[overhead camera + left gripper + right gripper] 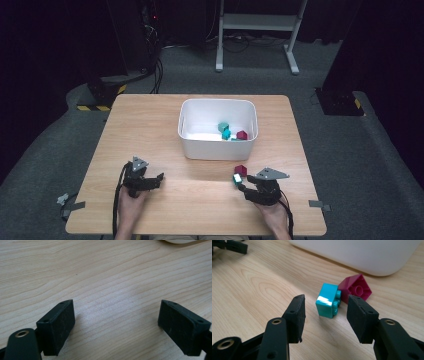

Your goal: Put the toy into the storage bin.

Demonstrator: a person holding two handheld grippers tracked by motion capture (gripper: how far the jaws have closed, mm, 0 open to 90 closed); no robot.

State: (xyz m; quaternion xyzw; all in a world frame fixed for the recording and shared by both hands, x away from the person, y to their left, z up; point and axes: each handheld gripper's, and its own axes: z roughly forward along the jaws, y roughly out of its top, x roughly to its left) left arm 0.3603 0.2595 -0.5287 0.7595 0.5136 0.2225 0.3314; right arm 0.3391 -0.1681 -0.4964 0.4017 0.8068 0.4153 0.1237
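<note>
Two blocks are left out on the wooden table point(150, 125), and the work in hand looks like clearing them into the white bin point(218, 149) that stands at the middle of the tabletop. Taking that bin as the landmark: inside it, toward its right front corner, lie a few pieces already, teal ones and a dark red one. Outside it, just off its front right corner on the person's side, sit the magenta block point(240, 170) and, touching or nearly touching it on the side farther from the bin, the teal block point(237, 178).

In the right gripper view the teal block point(328, 300) lies on its side with its studs turned toward the magenta block point(355, 287), which rests tilted with its hollow underside showing, close under the bin's wall.

As I read it, the step is the approach for a pick. The right gripper point(325, 315) is low over the table in front of the bin's right corner, its jaws parted about halfway, standing short of the teal block with nothing pressed between them. The next move calls for easing forward until the pads straddle the teal block alone, closing without catching the magenta neighbour, then lifting over the bin's rim.

Off the bin's front left corner, well apart from the blocks, the left gripper point(149, 180) rests near the table with its jaws wide and empty.
</note>
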